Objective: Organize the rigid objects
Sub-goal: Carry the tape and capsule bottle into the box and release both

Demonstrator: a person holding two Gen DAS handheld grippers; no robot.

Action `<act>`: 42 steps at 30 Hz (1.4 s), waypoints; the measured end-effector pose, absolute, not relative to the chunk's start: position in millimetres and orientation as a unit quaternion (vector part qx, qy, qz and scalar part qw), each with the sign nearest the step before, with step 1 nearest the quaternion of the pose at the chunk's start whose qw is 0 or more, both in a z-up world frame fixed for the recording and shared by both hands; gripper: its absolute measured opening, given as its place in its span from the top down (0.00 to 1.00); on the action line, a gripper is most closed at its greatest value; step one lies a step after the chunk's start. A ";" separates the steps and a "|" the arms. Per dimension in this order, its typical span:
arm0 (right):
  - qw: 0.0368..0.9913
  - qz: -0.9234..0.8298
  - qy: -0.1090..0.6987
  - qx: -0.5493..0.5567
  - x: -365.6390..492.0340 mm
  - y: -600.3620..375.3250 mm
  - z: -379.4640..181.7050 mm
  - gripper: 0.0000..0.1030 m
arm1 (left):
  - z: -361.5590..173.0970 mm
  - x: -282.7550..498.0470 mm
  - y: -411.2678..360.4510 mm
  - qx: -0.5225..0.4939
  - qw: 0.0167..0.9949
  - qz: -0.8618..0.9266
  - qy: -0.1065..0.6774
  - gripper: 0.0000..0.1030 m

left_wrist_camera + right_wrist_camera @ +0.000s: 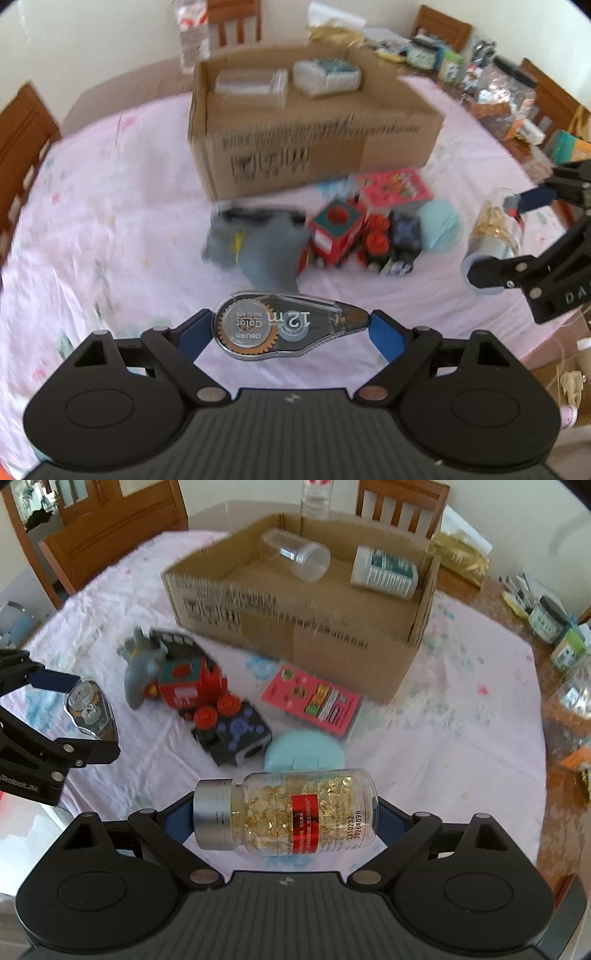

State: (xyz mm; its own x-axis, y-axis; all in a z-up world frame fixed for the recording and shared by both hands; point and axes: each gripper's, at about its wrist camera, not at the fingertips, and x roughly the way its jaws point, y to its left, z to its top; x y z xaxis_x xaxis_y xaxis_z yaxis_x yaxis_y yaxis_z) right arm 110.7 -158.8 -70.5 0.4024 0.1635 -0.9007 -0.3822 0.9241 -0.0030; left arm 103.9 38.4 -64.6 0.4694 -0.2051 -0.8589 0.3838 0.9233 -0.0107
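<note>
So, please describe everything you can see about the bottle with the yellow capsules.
The capsule bottle is clear plastic with a silver cap at its left end and a red label. It is nearly full of golden capsules. It lies sideways, off the table, clamped end to end in the right hand-held gripper, above the pink tablecloth.

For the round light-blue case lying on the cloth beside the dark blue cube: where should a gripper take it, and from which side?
Grip the light-blue case across its rim, coming from above with one finger on each opposite edge. It lies flat and low on the tablecloth, so only its thin rim offers purchase. The dark cube crowds one side and the pink packet lies just behind it, so I would place the fingers on the free sides.
</note>
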 end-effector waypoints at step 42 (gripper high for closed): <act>0.872 0.166 0.450 -0.100 263.6 -153.7 -11.8 0.06 | -19.5 207.0 47.9 0.069 0.921 -0.088 0.372 0.06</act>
State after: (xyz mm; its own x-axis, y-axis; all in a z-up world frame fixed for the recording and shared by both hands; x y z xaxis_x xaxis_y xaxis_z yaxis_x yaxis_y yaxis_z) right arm 263.6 -153.7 -11.8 0.5398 0.1992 -0.8179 -0.3793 0.9249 -0.0251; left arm 207.0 47.9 -19.5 0.7074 -0.1105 -0.6981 0.2129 0.9751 0.0615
